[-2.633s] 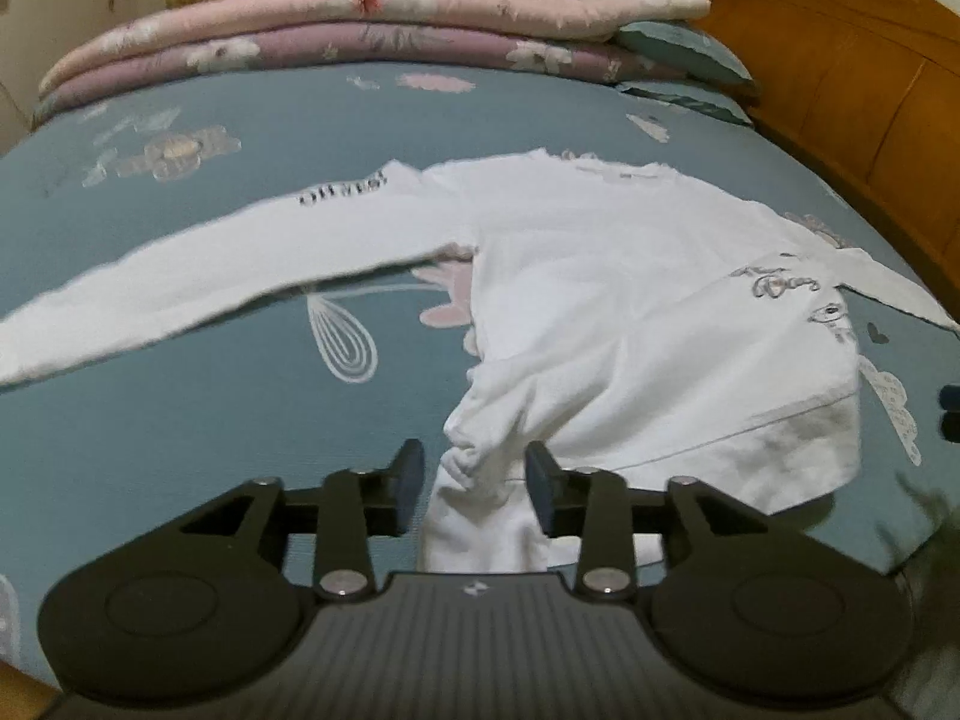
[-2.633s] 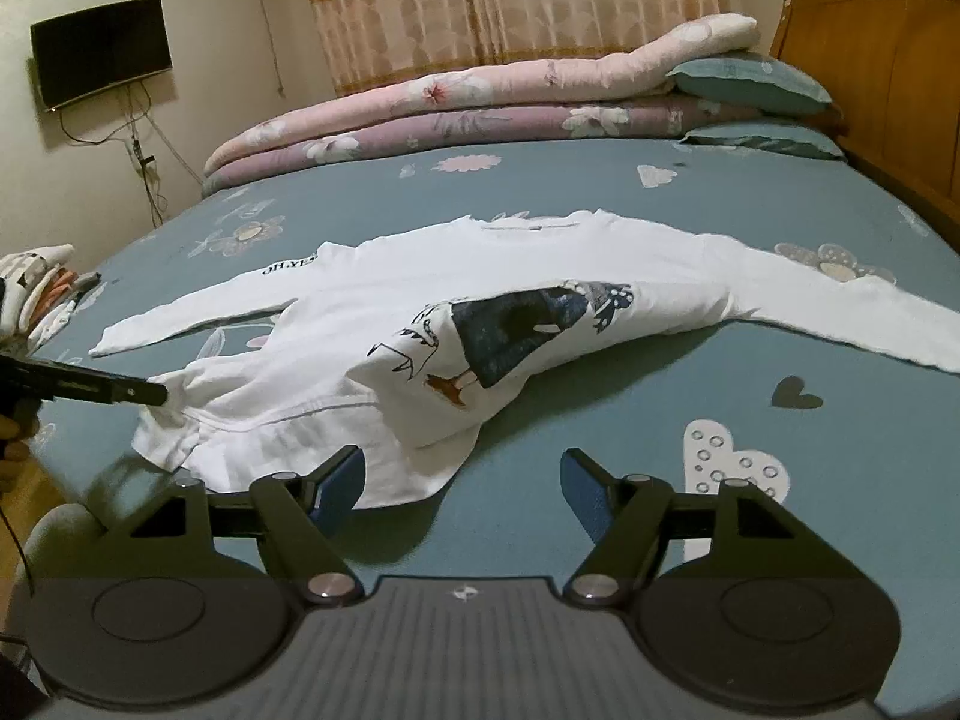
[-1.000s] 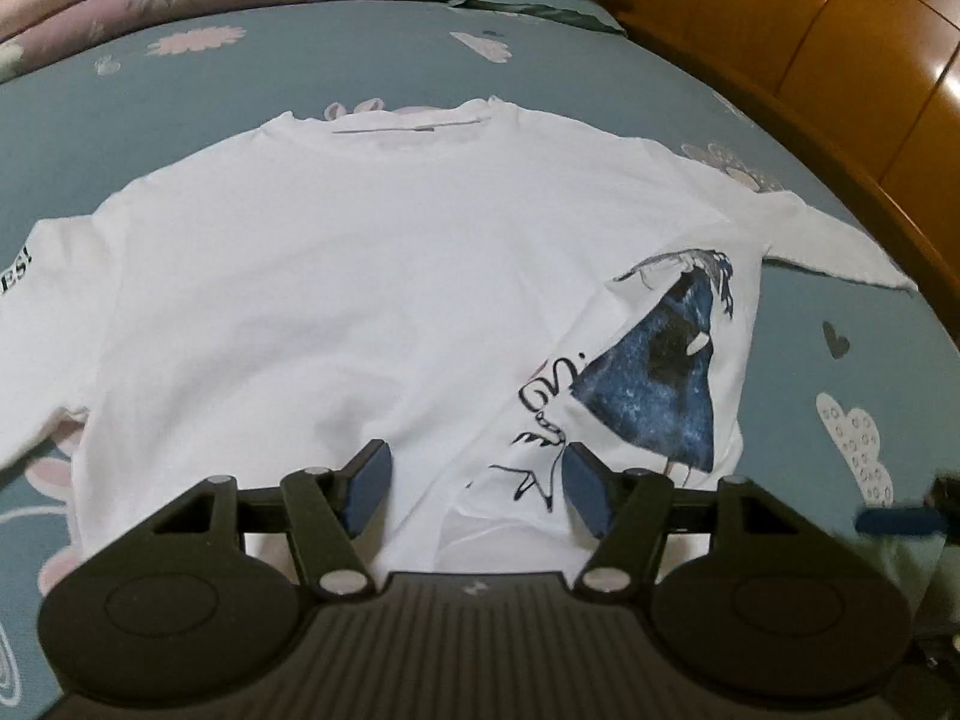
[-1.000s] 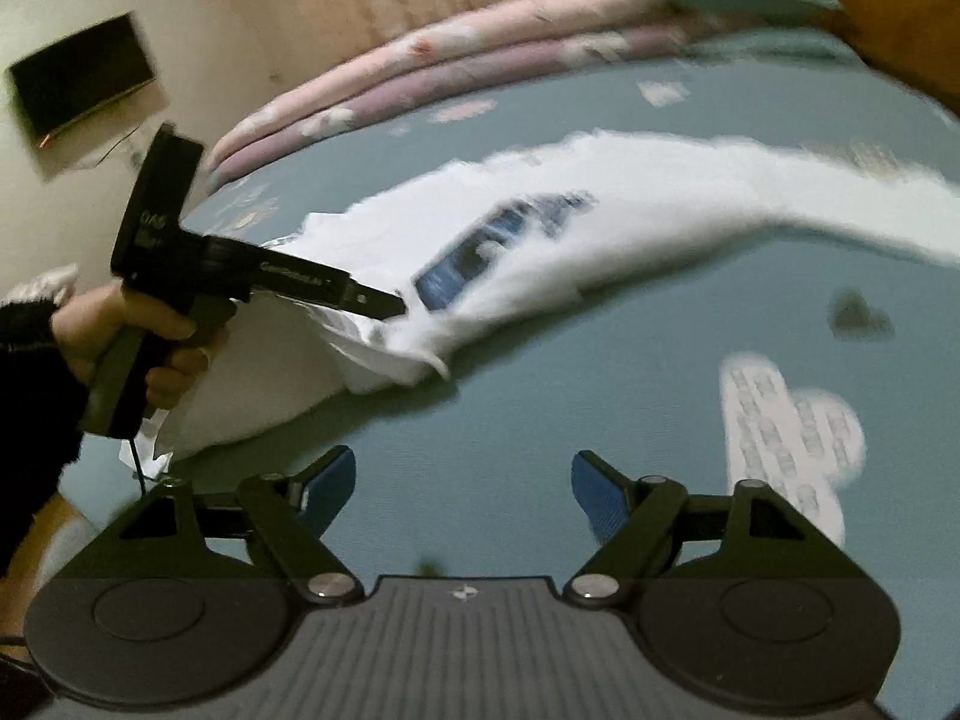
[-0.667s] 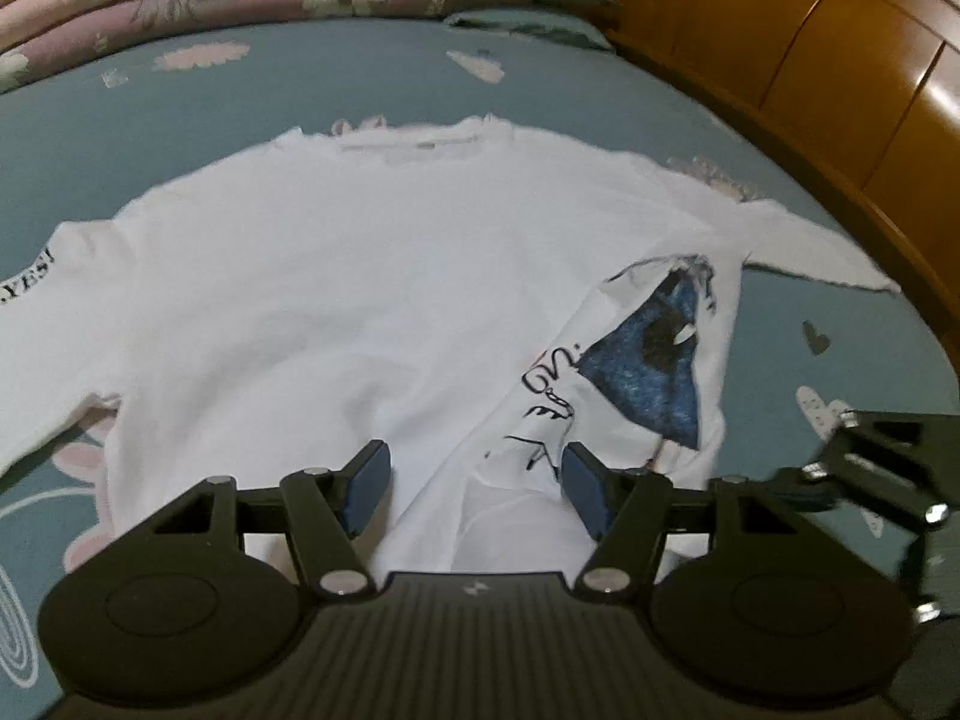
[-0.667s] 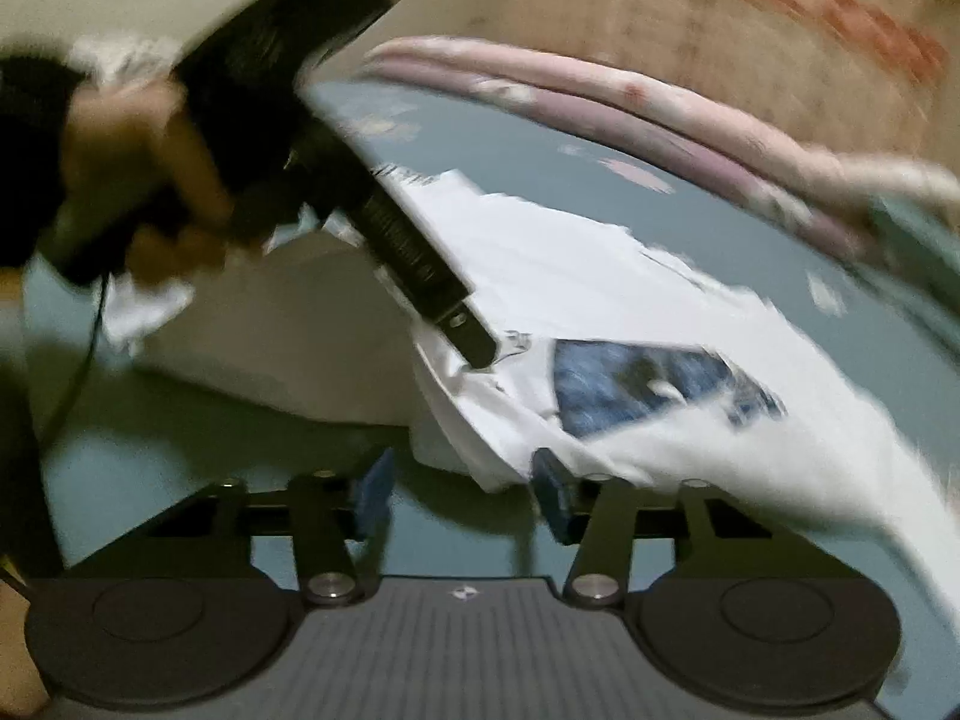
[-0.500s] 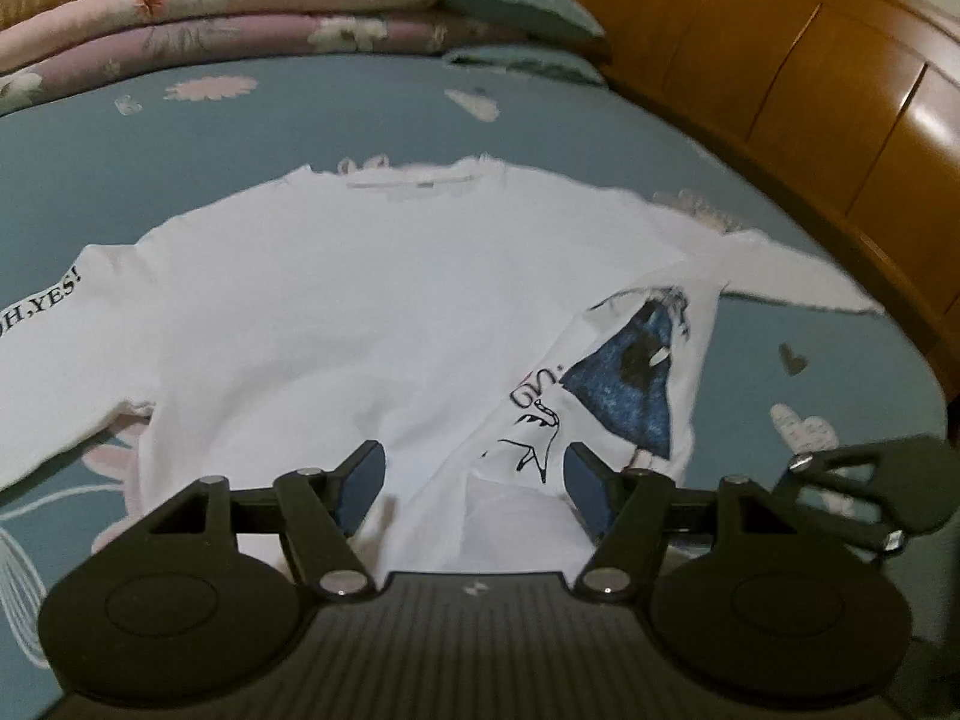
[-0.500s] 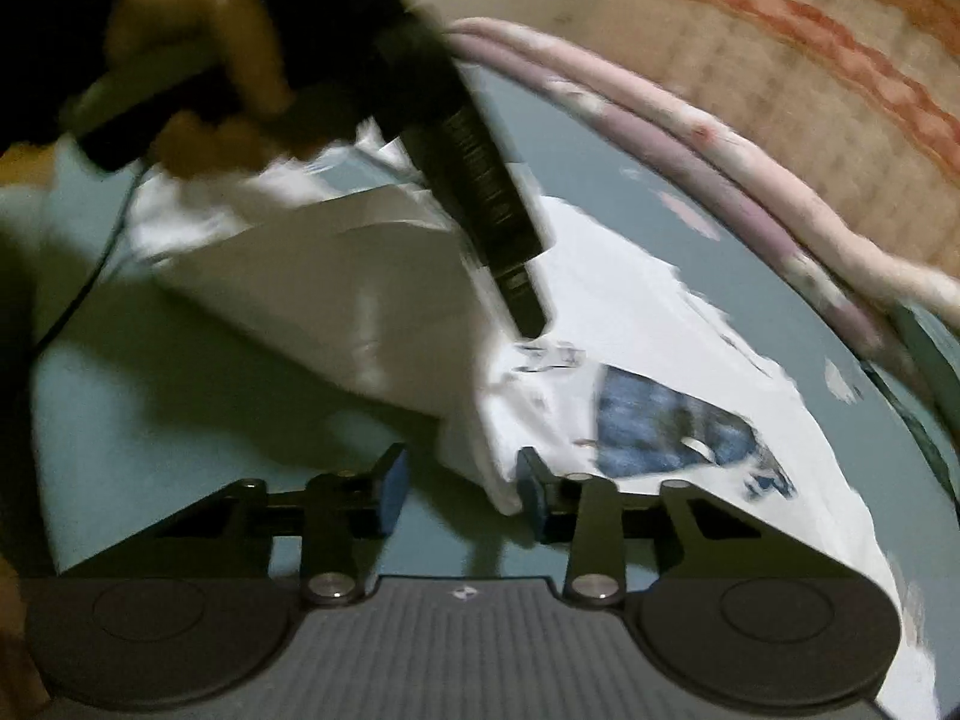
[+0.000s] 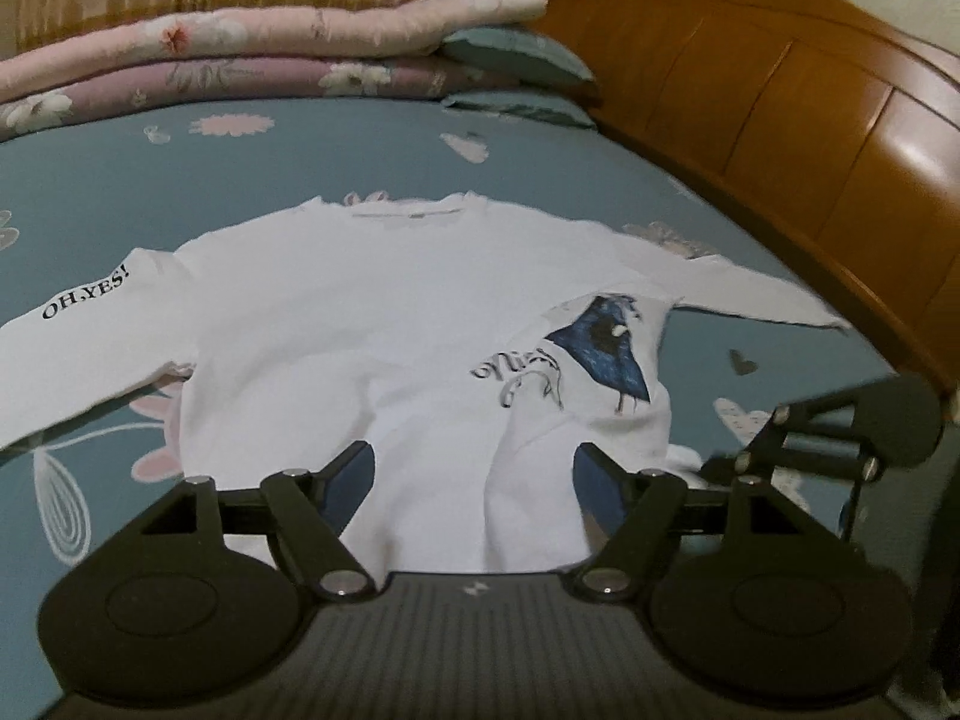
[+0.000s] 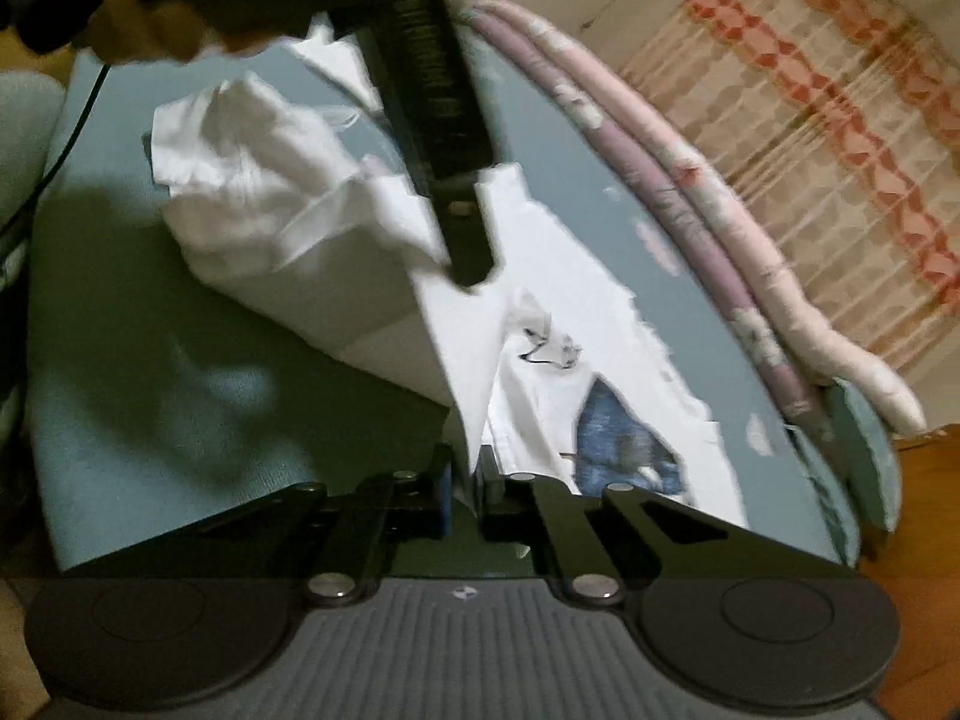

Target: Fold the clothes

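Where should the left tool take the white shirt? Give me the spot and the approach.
On the white shirt, take the near hem at the flat corner below the lettered sleeve, coming in low from the near side. That edge lies free; the other corner is already pinched by the right tool. The left tool's jaws are opening, cloth between them.

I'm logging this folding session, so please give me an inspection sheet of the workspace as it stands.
Surface: blue patterned bedsheet.
Job's things: white long-sleeved shirt spread out, hem corner turned over showing a blue print.
Clutter: nothing seen on the sheet.
Grippers: left gripper, jaws opening, shirt hem between them; right gripper shut on the shirt's edge.
Cables: thin dark cable by the hand.
Surroundings: folded quilts, pillows, wooden headboard, curtain.
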